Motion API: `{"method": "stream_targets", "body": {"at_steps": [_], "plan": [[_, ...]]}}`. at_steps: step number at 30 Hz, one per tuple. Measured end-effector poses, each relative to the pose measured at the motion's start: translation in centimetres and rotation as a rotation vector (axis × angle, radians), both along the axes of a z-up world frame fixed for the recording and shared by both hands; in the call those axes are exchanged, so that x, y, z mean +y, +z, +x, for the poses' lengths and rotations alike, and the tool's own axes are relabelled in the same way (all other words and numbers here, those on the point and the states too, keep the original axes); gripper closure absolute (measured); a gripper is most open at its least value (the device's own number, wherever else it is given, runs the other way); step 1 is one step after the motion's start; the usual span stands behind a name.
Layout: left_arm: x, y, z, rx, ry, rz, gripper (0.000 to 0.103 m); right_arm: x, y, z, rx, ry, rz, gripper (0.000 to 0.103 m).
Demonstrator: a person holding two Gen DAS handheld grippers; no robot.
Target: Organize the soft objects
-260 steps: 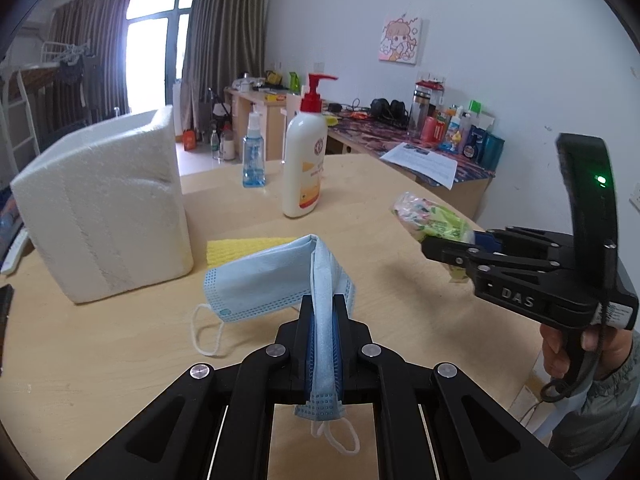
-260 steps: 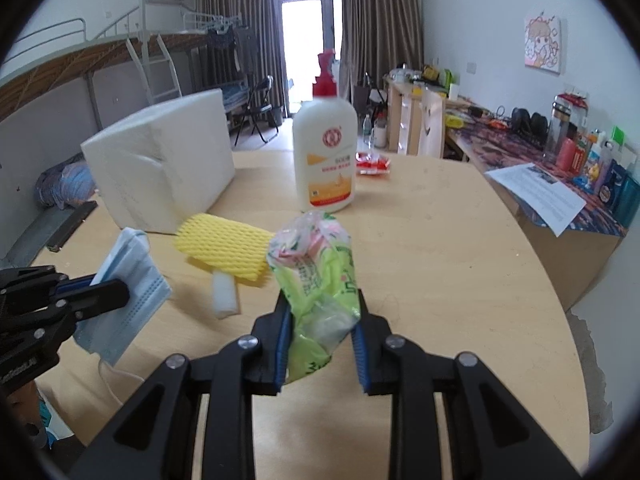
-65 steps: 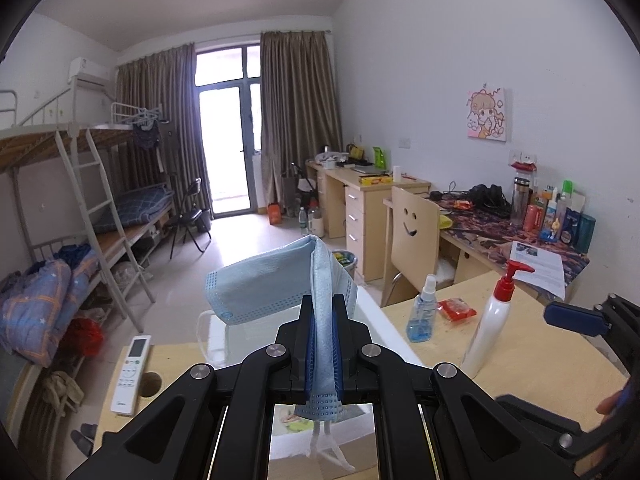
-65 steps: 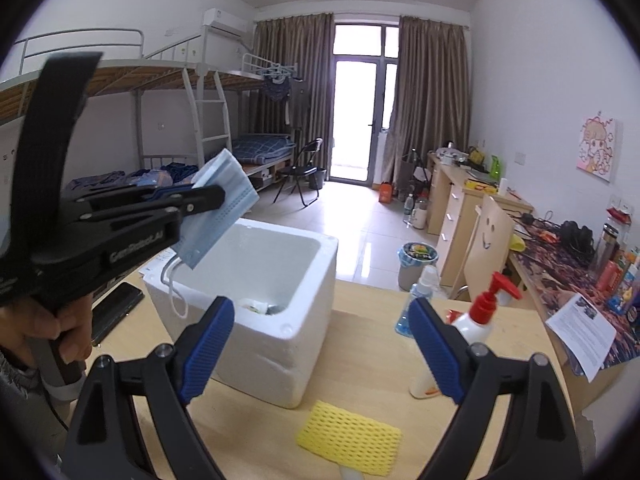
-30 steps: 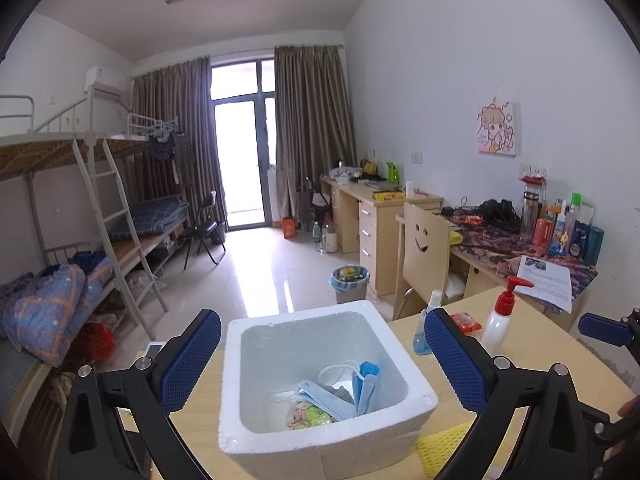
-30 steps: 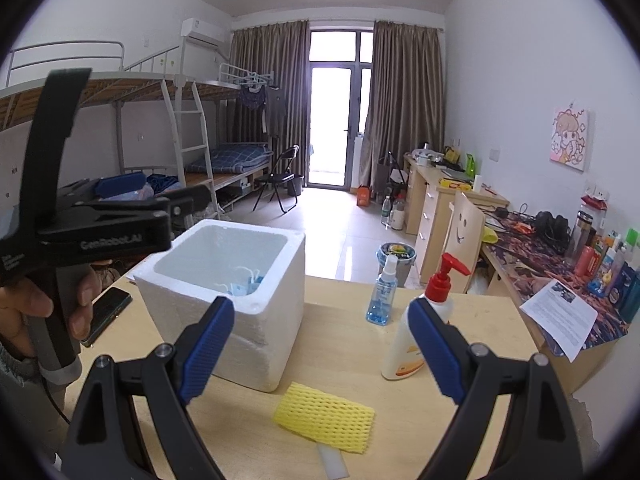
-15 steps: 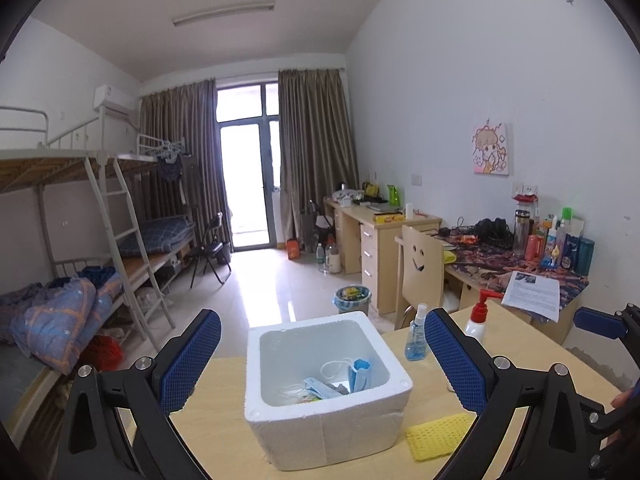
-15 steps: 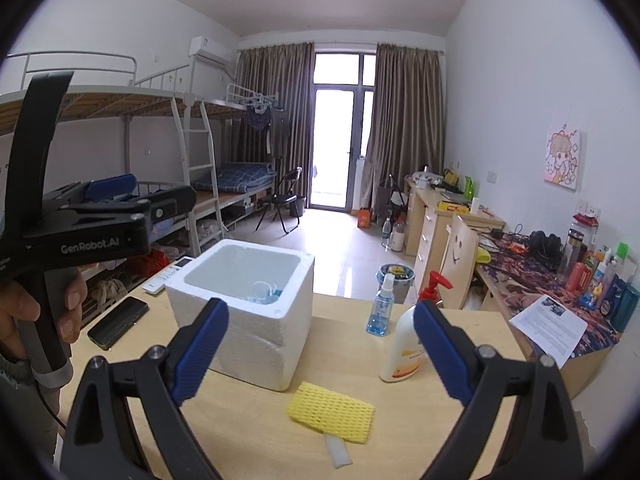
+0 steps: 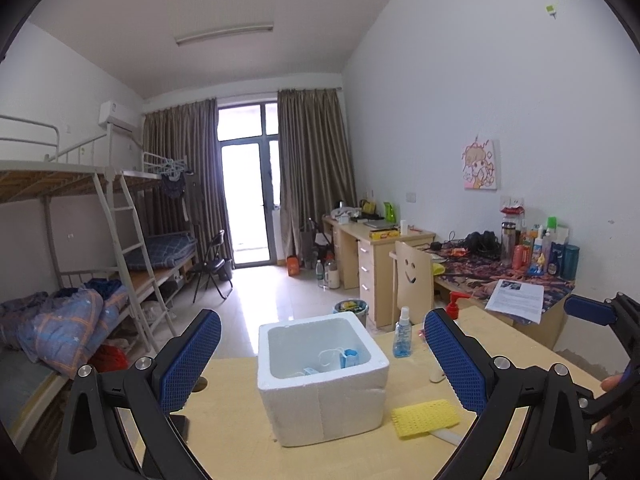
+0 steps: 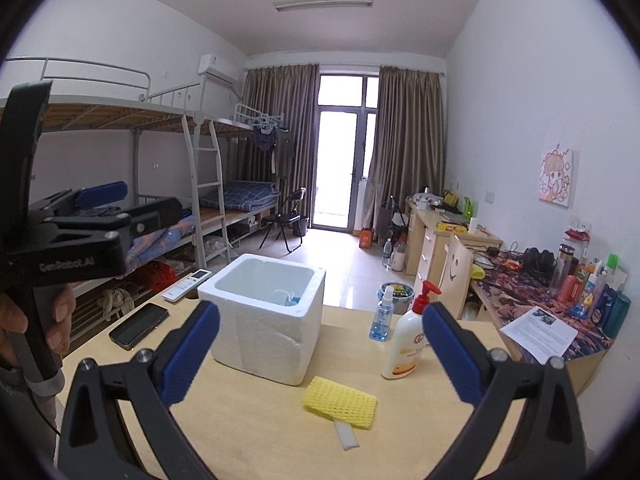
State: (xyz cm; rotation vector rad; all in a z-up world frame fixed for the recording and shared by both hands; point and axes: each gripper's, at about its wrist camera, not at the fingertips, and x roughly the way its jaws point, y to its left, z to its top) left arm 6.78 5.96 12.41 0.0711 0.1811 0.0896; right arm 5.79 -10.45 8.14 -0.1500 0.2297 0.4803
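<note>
A white foam box (image 9: 320,392) stands open-topped on the wooden table (image 9: 232,432), straight ahead of both grippers. A blue face mask (image 9: 349,358) lies inside it; in the right wrist view only a bit of the mask (image 10: 289,300) shows over the rim of the box (image 10: 264,340). A yellow foam net sleeve (image 9: 425,418) (image 10: 340,401) rests on the table to the right of the box. My left gripper (image 9: 320,316) is open and empty, held back from the box. My right gripper (image 10: 321,308) is opening its jaws wide, with nothing between them.
A lotion pump bottle (image 10: 404,344) and a blue spray bottle (image 10: 382,320) stand right of the box. A phone (image 10: 138,326) and a remote (image 10: 188,280) lie at the table's left edge. A white strip (image 10: 346,434) pokes out under the yellow sleeve.
The mask left my left gripper and now lies in the box. Both grippers have drawn back and slightly up, so the box looks smaller. The right jaws stand a little wider.
</note>
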Motion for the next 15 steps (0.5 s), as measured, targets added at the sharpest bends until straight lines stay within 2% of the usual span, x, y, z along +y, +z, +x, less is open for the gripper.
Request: {"method": "stream_targets", "body": {"at_steps": [7, 15], "plan": [[-0.9, 0.3, -3.1, -0.039, -0.019, 0.008, 0.001, -0.1, 0.1, -2.3, -0.029, 0.001, 0.000, 0.000], [-1.0, 0.0, -4.6, -0.051, -0.019, 0.009, 0.001, -0.3, 0.0, -4.2, -0.056, 0.002, 0.005, 0.000]]}}
